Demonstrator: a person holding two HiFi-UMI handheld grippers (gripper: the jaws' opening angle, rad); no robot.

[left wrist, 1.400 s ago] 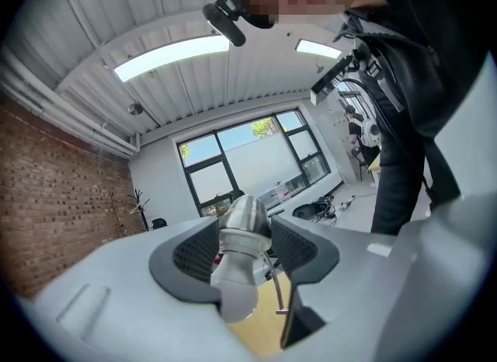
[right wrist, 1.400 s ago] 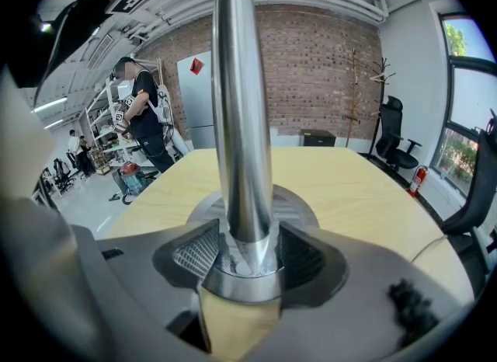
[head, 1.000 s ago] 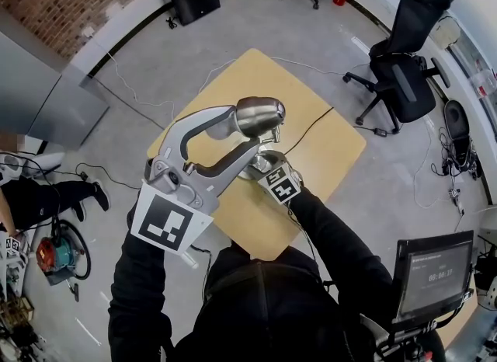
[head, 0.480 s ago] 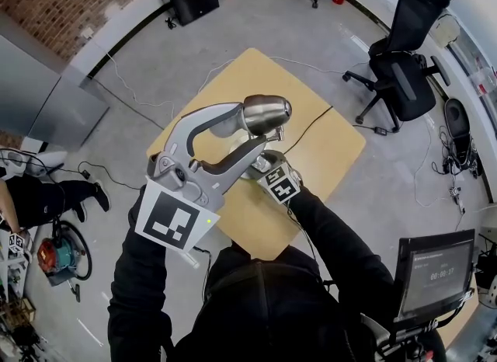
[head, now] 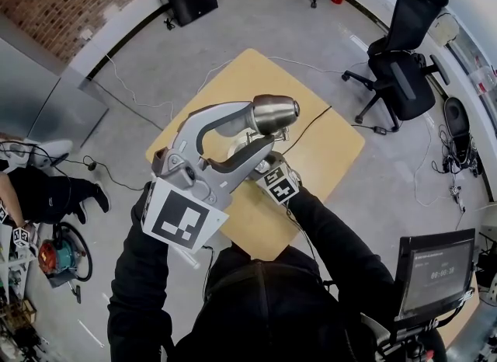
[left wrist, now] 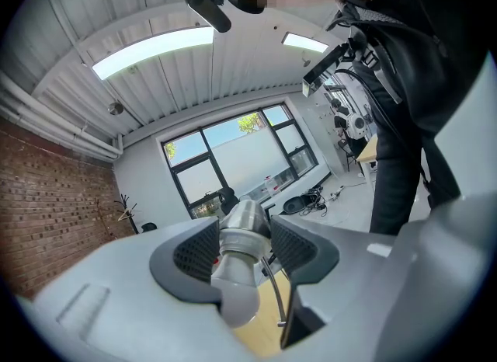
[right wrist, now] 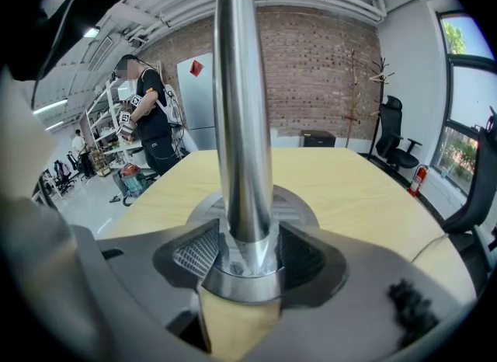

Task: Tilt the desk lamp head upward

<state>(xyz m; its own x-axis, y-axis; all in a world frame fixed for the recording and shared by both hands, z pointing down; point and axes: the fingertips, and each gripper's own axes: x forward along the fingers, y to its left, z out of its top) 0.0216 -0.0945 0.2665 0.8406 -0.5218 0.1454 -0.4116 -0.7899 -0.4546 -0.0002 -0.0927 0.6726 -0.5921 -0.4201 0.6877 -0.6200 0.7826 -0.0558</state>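
Right now the left gripper [left wrist: 244, 245] is clamping the lamp head [head: 277, 109]. Both ribbed pads are pressing on its silver barrel, so the jaws are standing wide around it with nothing else between them. The head's pale rounded end is pointing back into the jaw throat, and its metal nose is sticking out past the jaw tips. The right gripper [right wrist: 245, 255] is gripping the lamp pole [right wrist: 241, 120] at its bottom collar, one pad bearing on each side, and the pole is rising straight up out of those jaws. The lamp base [right wrist: 298, 202] is sitting flat on the counter [right wrist: 353, 189], just beyond and under the right jaws and touching the collar they are holding. From the head view the left jaws are hanging above the right ones and covering them, so only the right gripper's marker cube is showing, on the near side of the lamp. A black cable [head: 311, 127] is running across the counter away from the right jaws toward the far edge.
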